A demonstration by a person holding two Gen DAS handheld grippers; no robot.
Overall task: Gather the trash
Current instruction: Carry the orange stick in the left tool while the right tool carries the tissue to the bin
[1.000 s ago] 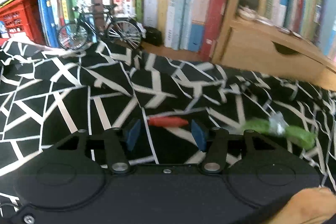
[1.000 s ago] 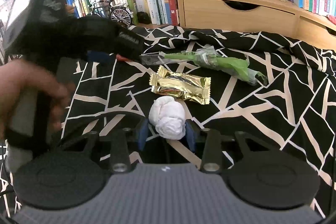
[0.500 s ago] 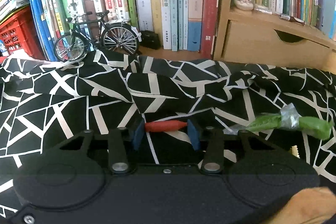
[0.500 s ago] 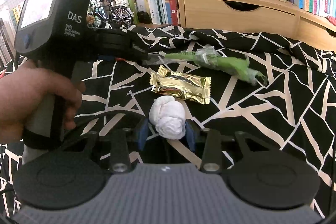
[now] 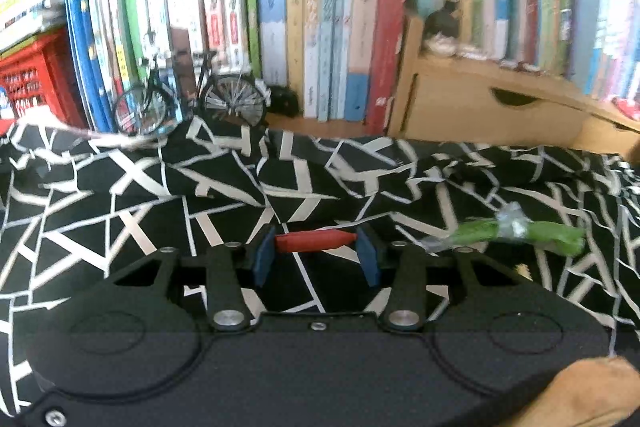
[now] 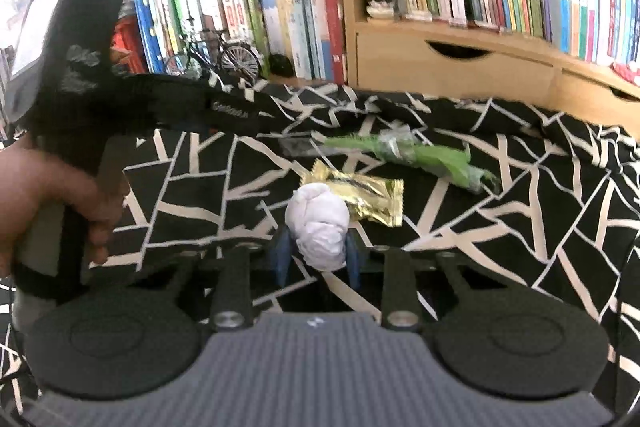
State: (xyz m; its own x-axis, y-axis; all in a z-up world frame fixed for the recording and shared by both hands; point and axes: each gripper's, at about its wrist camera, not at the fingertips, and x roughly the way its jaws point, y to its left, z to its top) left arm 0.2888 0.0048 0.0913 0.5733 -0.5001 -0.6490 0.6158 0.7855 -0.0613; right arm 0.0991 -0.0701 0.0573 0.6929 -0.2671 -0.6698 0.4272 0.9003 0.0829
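Note:
A small red wrapper [image 5: 316, 241] lies crosswise between the blue pads of my left gripper [image 5: 316, 254], which is shut on it above the black-and-white cloth [image 5: 120, 211]. My right gripper [image 6: 318, 254] is shut on a crumpled white tissue ball [image 6: 319, 223], lifted off the cloth. On the cloth beyond it lie a gold foil wrapper [image 6: 368, 197] and a green plastic wrapper [image 6: 424, 155], the green wrapper [image 5: 520, 231] also showing to the right in the left wrist view. A hand [image 6: 48, 203] holds the left gripper's body [image 6: 80, 83] at the left of the right wrist view.
A row of upright books [image 5: 320, 19] lines the back, with a wooden drawer unit [image 6: 460, 67] to the right. A miniature bicycle [image 5: 192, 99] stands at the cloth's far edge, and a red crate [image 5: 28, 79] sits far left. The cloth [image 6: 540, 219] is rumpled.
Both grippers have risen with what they hold. The tissue ball now hangs above the gold wrapper. The left gripper has tilted upward with the red wrapper pinched in it.

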